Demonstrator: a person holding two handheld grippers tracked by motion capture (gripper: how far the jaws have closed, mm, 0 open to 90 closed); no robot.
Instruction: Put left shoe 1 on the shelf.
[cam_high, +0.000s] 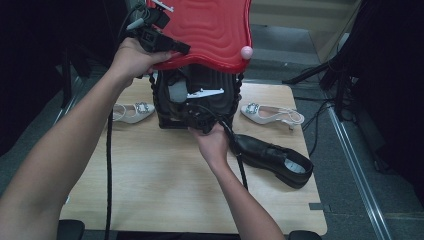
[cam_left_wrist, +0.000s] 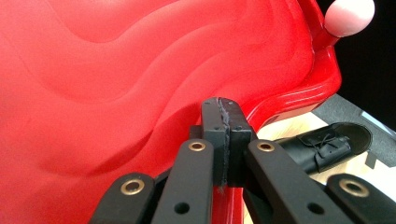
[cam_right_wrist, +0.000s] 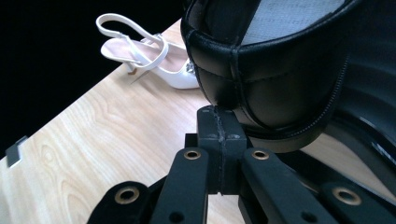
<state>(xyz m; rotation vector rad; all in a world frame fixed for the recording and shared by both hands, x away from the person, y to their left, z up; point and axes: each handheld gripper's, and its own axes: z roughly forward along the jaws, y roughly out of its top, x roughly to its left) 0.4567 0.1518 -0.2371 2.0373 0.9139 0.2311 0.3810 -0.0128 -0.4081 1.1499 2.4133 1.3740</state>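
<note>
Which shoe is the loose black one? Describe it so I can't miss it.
Start at the black box under the red lid, mid-table. The black shoe lies at its right, nearer the person, beside the right hand. Unlike the two white heels, it is black, laced and flat.

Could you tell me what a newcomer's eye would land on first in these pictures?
First, the big red wavy lid, lifted at the back of the table with the left gripper shut on its edge. Beneath it sits a black basket, where the right gripper holds a black shoe at its heel. On the wooden table lie a second black shoe at right and a white sandal on each side of the basket.
</note>
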